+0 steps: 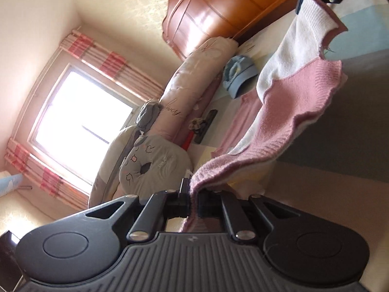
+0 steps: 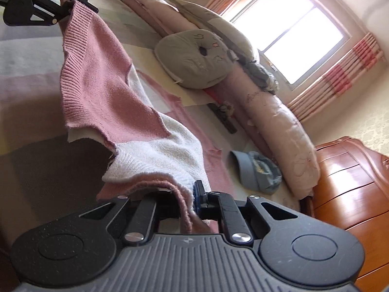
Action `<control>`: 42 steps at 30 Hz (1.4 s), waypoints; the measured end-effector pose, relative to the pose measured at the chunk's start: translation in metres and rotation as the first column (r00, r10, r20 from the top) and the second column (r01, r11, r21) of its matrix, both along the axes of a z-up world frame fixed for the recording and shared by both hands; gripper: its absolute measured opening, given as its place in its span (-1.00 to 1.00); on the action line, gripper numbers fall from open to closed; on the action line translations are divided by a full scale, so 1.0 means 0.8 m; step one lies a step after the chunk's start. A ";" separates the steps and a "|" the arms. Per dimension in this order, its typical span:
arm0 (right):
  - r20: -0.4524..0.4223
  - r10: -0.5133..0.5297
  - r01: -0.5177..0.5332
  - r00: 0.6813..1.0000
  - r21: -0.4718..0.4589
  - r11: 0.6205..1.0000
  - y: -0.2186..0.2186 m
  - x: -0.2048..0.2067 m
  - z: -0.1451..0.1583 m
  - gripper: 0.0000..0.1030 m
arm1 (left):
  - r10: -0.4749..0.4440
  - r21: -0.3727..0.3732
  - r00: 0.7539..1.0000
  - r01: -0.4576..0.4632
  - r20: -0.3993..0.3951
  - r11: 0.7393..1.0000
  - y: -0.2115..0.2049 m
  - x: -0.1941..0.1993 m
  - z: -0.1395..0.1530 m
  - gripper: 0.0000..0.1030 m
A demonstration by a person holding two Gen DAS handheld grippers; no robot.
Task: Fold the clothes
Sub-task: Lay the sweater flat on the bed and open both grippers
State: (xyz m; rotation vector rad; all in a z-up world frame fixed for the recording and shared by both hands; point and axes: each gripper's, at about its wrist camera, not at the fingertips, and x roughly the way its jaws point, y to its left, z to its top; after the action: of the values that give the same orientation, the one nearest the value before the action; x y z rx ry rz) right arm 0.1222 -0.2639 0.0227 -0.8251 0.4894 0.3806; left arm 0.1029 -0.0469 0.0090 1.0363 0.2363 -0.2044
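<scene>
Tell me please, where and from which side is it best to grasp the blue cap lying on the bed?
Grip the blue cap by its stiff brim, coming from the open bed side, not the rolled quilt side. The brim sticks out flat toward the bed's middle, so the fingers can close over its edge; the crown looks soft and crumpled.

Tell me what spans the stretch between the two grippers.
The pink and white knit sweater hangs stretched between the left gripper and the right gripper, each clamped on an edge; both wrist views show it.
</scene>
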 end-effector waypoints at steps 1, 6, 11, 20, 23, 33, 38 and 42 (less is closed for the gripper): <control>-0.019 0.008 -0.008 1.000 0.011 1.000 -0.002 -0.010 0.004 -0.76 | -0.008 -0.006 1.000 0.007 -0.013 1.000 0.001 -0.010 0.002 -0.88; -0.123 0.036 -0.030 0.992 0.043 0.999 -0.005 -0.041 0.004 -0.80 | -0.040 0.004 0.996 0.041 -0.083 0.999 0.002 -0.049 -0.005 -0.88; -0.269 0.067 -0.052 0.961 0.061 0.997 -0.001 -0.060 -0.016 -0.80 | -0.060 -0.005 0.980 0.061 -0.192 0.998 0.001 -0.074 -0.026 -0.87; -0.425 0.072 -0.030 0.902 0.106 0.994 -0.013 -0.076 -0.051 -0.62 | -0.092 -0.024 0.950 0.089 -0.300 0.996 0.020 -0.122 -0.010 -0.76; -0.426 0.076 0.017 0.901 0.211 0.977 -0.029 -0.074 -0.032 -0.54 | -0.072 -0.088 0.956 0.049 -0.285 0.995 0.031 -0.121 0.017 -0.76; -0.399 0.013 0.213 0.917 0.517 0.829 -0.064 -0.039 0.001 0.02 | -0.018 -0.452 0.888 -0.217 -0.460 0.865 0.048 -0.018 0.018 -0.75; -0.395 -0.037 0.279 0.918 0.577 0.768 -0.069 -0.023 -0.012 0.24 | -0.067 -0.525 0.854 -0.253 -0.516 0.813 0.028 0.011 -0.010 -0.63; -0.487 -0.076 0.392 0.870 0.589 0.707 -0.060 0.002 -0.064 0.24 | -0.128 -0.595 0.827 -0.277 -0.547 0.754 0.008 0.026 -0.032 -0.61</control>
State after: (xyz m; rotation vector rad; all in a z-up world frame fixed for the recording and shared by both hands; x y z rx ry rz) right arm 0.1237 -0.3120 -0.0281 0.0607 0.8011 0.4571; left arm 0.1237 -0.0405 -0.0166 0.2226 0.6942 -0.4814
